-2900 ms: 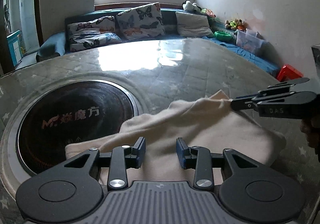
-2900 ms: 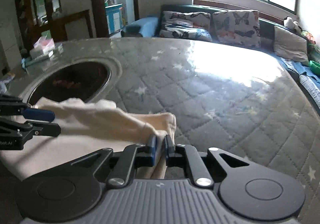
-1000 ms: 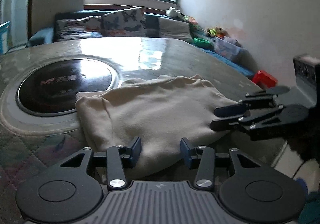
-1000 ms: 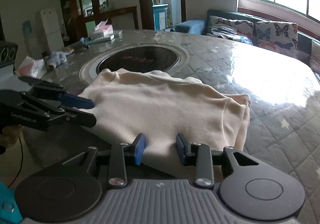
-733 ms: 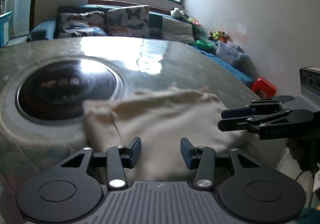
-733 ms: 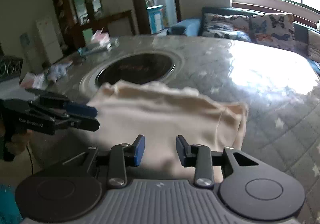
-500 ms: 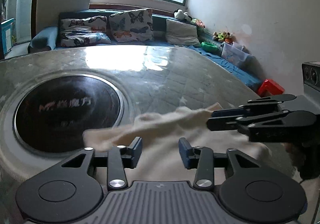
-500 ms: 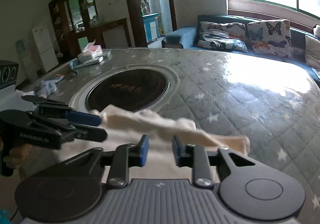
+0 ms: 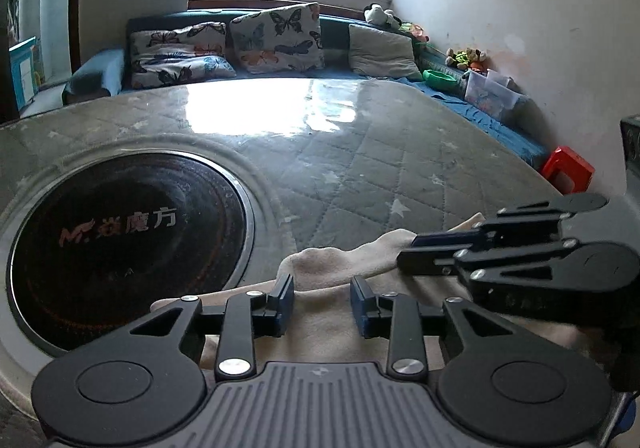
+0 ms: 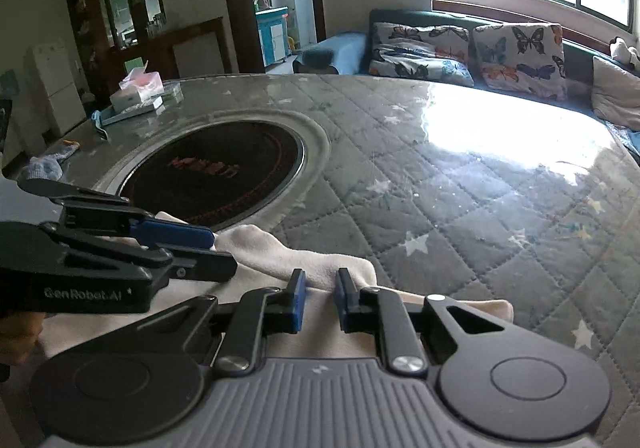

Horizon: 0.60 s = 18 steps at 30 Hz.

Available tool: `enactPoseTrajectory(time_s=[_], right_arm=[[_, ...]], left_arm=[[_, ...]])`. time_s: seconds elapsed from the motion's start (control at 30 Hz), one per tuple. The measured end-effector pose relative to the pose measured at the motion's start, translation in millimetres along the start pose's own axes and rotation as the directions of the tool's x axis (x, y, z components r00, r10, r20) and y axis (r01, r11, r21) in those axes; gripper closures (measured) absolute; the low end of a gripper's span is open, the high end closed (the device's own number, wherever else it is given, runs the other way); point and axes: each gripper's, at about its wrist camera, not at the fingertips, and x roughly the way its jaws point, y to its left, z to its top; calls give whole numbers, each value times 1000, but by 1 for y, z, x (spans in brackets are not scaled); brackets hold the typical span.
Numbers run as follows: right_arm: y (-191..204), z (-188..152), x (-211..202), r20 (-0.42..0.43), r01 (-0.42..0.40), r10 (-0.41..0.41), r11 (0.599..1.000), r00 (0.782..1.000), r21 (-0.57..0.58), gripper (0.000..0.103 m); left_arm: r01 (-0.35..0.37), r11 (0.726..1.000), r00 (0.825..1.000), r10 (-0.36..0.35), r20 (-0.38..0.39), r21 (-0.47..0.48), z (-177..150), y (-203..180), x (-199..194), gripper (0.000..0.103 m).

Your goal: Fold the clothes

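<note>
A cream garment (image 9: 340, 268) lies folded on the quilted round table, under both grippers; it also shows in the right wrist view (image 10: 272, 252). My left gripper (image 9: 322, 298) is open, its fingers (image 9: 282, 304) spread over the cloth's near part. My right gripper (image 10: 319, 298) is open with a narrower gap, low over the garment's folded far edge. In the left wrist view the right gripper (image 9: 408, 252) reaches in from the right, fingertips at the cloth's raised edge. In the right wrist view the left gripper (image 10: 216, 248) reaches in from the left. Neither holds cloth.
A round black cooktop (image 9: 120, 244) is set into the table (image 9: 360, 151) left of the garment. A tissue box (image 10: 138, 87) and small cloths lie at the table's far left. A sofa with butterfly cushions (image 9: 276, 35) and a red stool (image 9: 568, 167) stand beyond the table.
Both grippers have dropped lower and moved forward over the garment, and the right gripper's gap has narrowed. Earlier the right gripper was shut on the cloth; it has let go.
</note>
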Motion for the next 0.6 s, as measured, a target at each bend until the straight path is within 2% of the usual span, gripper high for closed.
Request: enactPoseTrajectory(time_s=[0.03, 0.1, 0.13, 0.27, 0.33, 0.43, 0.47, 0.6], right_arm=[[0, 0, -5, 9, 1, -1, 1000, 1000, -2, 88], [0, -2, -16, 20, -1, 1, 1000, 1000, -5, 86], [0, -4, -22, 24, -4, 4, 1000, 1000, -8, 86], [2, -16, -45, 30, 2, -1, 1000, 1000, -27, 74], [1, -27, -56, 35, -8, 8, 1000, 999, -9, 74], [1, -47, -75, 51, -18, 17, 1000, 999, 12, 74], [1, -52, -80, 56, -19, 18, 1000, 998, 10, 74], [0, -69, -95, 62, 3, -3, 1000, 998, -7, 74]], left_arm=[[-2, 1000, 1000, 2, 3, -1, 0, -1, -3, 66], [-9, 1000, 1000, 9, 15, -4, -1, -2, -8, 54], [-17, 1000, 999, 17, 28, 1, -2, -3, -12, 53], [-41, 999, 997, 40, 62, 3, -7, -6, -26, 34], [-51, 999, 996, 50, 76, 5, -11, -7, -33, 28], [-50, 999, 994, 49, 99, 6, -17, -8, -44, 11], [-49, 999, 993, 48, 108, 4, -19, -8, -48, 2], [-5, 1000, 988, 5, 152, 3, -25, -10, -65, 0]])
